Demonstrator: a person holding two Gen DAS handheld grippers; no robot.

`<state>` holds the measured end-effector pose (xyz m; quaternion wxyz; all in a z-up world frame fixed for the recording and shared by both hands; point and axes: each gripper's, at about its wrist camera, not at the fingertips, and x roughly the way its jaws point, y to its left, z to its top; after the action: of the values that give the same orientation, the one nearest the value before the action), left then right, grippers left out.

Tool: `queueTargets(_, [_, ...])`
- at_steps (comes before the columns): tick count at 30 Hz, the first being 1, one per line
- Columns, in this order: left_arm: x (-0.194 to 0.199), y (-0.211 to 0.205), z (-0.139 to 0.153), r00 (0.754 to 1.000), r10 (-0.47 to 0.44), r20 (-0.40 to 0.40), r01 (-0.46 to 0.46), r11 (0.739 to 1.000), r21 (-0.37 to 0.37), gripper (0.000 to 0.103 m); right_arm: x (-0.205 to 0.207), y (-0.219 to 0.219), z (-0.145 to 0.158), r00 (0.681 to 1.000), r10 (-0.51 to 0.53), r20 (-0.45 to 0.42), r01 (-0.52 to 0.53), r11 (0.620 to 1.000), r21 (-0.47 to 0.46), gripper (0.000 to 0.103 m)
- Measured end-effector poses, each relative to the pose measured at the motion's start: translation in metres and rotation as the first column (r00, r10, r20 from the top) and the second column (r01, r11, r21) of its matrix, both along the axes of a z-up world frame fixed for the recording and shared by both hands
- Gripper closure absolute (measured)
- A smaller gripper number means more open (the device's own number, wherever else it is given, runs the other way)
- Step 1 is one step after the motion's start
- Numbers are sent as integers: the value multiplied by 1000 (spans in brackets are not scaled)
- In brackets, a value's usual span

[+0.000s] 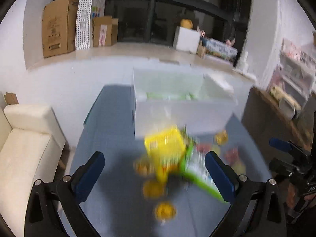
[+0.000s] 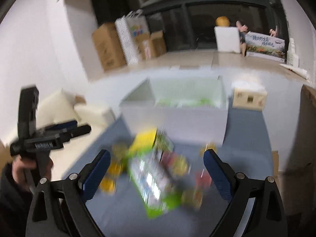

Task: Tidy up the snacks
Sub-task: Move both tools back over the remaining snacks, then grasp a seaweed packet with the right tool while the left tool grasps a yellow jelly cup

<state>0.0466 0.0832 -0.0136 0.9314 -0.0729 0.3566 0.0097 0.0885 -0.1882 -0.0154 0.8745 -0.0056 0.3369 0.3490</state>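
Note:
Both views are motion-blurred. A pile of snacks lies on a blue-grey table [image 1: 110, 130]: a yellow box [image 1: 165, 148], a green packet [image 1: 199, 175] and several small orange-yellow round snacks [image 1: 165, 211]. Behind them stands a white open bin [image 1: 177, 114] with green items inside. My left gripper [image 1: 155, 172] is open and empty above the pile. My right gripper [image 2: 157, 171] is open and empty above the green packet [image 2: 156, 185], with the yellow box [image 2: 144, 140] and the white bin [image 2: 177, 118] beyond. The left gripper also shows at the left of the right wrist view [image 2: 65, 130].
A cream sofa [image 1: 25, 150] stands left of the table. A small cardboard box [image 2: 248, 96] sits right of the bin. Cardboard boxes [image 1: 59, 25] and a white box [image 1: 186, 39] stand on the floor behind. A wooden shelf [image 1: 276, 114] is at the right.

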Motion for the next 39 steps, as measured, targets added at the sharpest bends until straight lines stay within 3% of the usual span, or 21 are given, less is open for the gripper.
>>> queueTargets(3, [-17,-6,-17,999,5,-38,-3,999,54,0,-13,10,-26,999,34,-35,-35,998,-50,5])
queueTargets(6, [-23,-4,-24,998,-10,-54,10,1000,10,0,0,25,-38,997,46,-56,-52,992,-111,5])
queueTargets(13, [-30,-9,-34,997,-29,-72,30,1000,4,0,36,66,-61,977,186,-109,-201,967,-155,5])
queueTargets(21, [-34,-15,-52,992,-51,-116,52,999,4,0,58,76,-93,962,181,-205,-224,952,-209,5])
queueTargets(29, [-31,-20,-61,988,-60,-144,62,998,12,0,57,76,-98,963,170,-210,-214,955,-207,5])
queueTargets(31, [-31,-20,-64,986,-63,-151,65,998,10,0,54,76,-95,969,167,-185,-207,952,-227,17])
queueTargets(32, [-31,-21,-66,986,-64,-156,67,998,9,0,52,76,-94,973,157,-172,-198,947,-251,32])
queueTargets(39, [-27,-21,-76,980,-85,-178,83,996,-17,0,30,69,-74,969,194,-154,-223,954,-202,32])
